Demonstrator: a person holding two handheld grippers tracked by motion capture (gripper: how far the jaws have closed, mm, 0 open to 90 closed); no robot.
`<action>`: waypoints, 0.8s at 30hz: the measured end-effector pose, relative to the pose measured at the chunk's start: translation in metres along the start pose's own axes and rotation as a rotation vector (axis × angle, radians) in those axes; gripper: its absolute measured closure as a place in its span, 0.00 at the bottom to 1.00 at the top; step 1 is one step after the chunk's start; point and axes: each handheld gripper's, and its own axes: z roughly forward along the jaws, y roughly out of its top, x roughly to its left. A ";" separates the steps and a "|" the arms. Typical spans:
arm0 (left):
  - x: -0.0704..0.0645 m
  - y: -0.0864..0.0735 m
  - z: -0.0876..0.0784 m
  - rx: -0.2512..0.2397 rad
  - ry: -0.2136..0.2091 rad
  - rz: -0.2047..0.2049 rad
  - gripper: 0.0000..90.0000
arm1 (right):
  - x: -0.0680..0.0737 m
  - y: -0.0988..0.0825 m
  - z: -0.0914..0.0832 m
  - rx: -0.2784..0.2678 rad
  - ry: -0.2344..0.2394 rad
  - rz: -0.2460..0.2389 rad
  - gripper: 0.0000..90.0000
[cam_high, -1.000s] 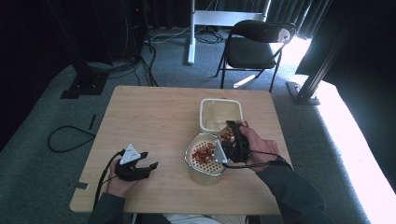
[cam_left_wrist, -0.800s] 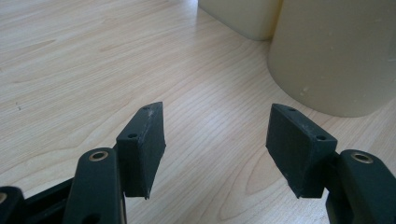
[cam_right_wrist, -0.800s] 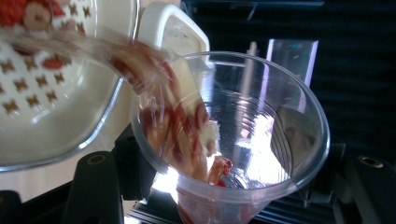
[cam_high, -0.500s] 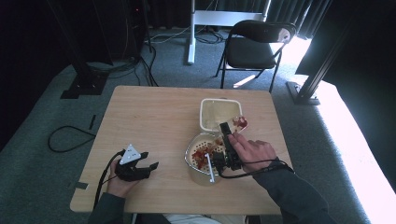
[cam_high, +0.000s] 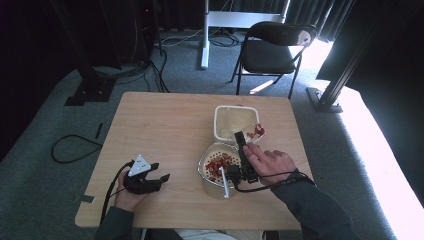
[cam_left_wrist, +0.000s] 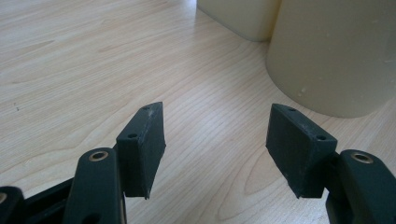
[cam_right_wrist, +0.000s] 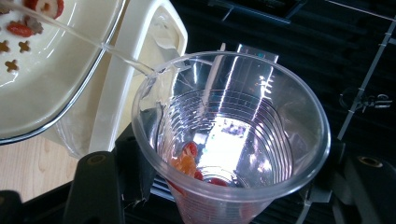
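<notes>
Right, my right claw (cam_right_wrist: 224, 186) clamps the clear cup (cam_right_wrist: 231, 140), tipped at the colander's (cam_high: 212, 170) 3 o'clock — a few red bits cling inside. I'd tilt further, slowly. Left claw (cam_left_wrist: 215, 144) rests wide on the tabletop (cam_high: 165, 125).

The right gripper (cam_high: 239, 150) has tipped its clear cup (cam_right_wrist: 231, 140) over the bowl (cam_high: 206, 172).
</notes>
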 end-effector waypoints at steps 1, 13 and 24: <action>0.000 0.000 0.000 -0.001 0.000 0.000 0.42 | 0.000 0.000 0.000 0.001 -0.001 -0.007 0.38; 0.000 0.000 0.000 -0.002 -0.003 -0.002 0.42 | 0.004 0.004 -0.001 -0.005 -0.020 -0.053 0.38; 0.000 0.000 0.000 -0.001 -0.003 -0.002 0.42 | 0.005 0.006 -0.001 -0.009 -0.030 -0.080 0.38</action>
